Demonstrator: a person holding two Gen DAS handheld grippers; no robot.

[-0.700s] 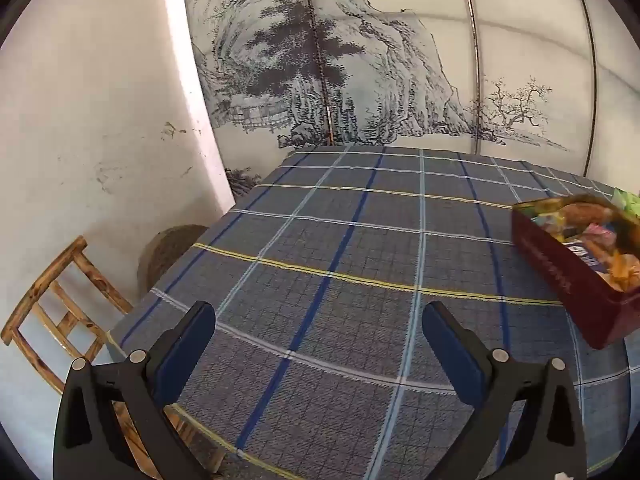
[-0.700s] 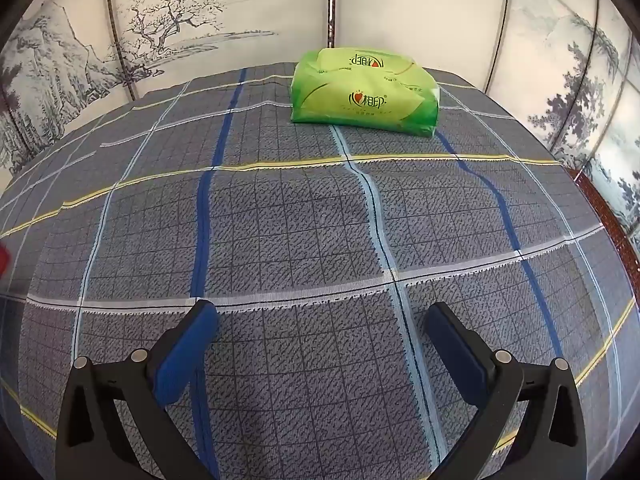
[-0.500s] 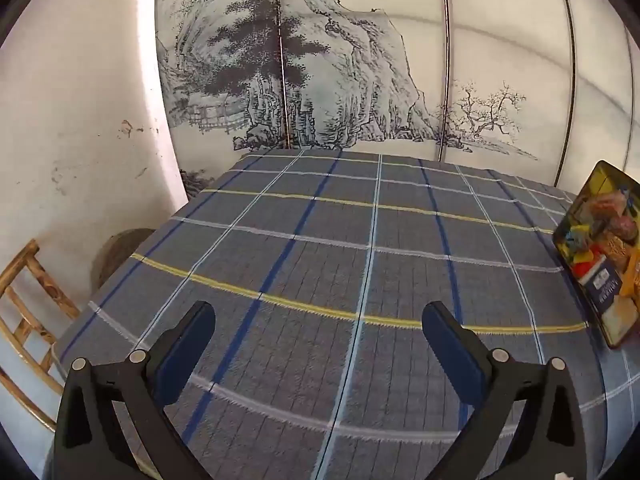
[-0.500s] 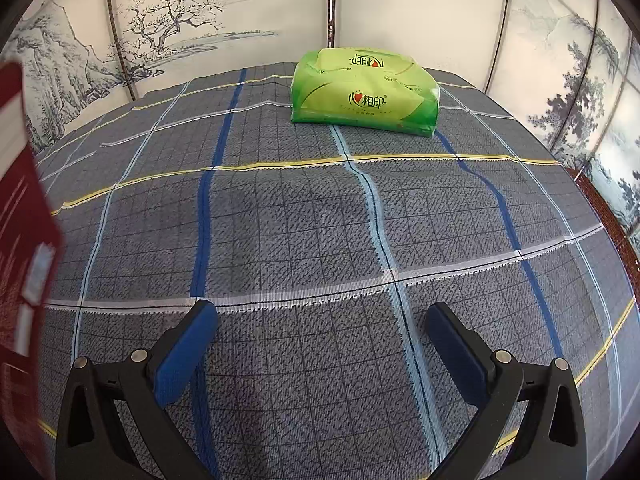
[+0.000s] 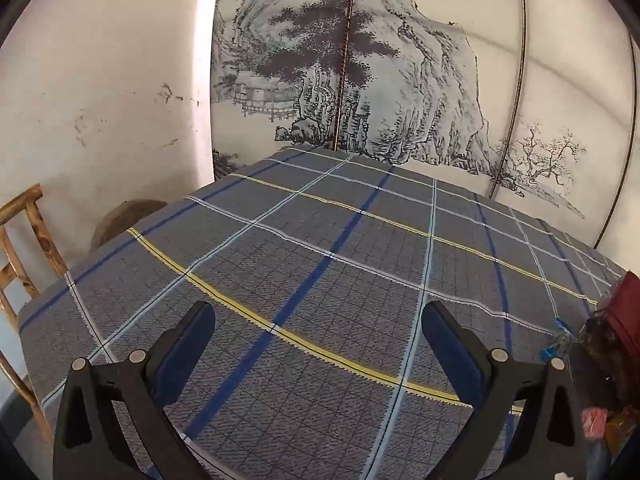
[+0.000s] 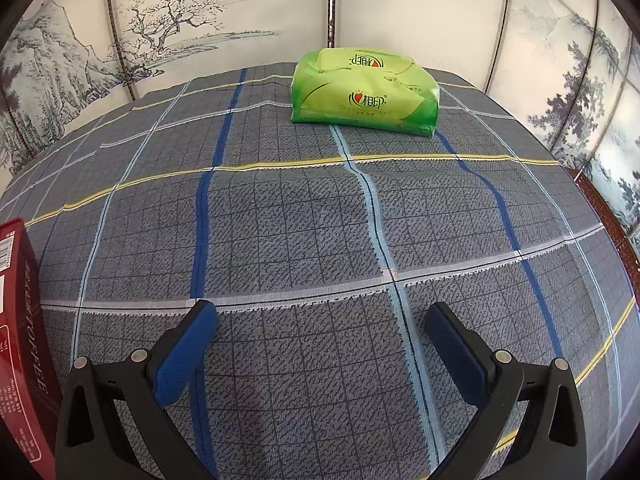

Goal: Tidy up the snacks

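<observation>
We see both claws, left (image 5: 318,334) and right (image 6: 320,330), spread wide and holding nothing above the plaid counter (image 6: 288,224). Red toffee box (image 6: 18,344) sits at the right view's left edge — green tissue pack (image 6: 364,92) far across, wooden chair (image 5: 20,264) beside the counter.

The red box (image 6: 20,344) at the near left edge of the right wrist view carries "TOFFEE" in pale capitals down its side. The green pack (image 6: 364,92) on the far desk shows red Chinese characters beside a heart mark; smaller print is unreadable.
</observation>
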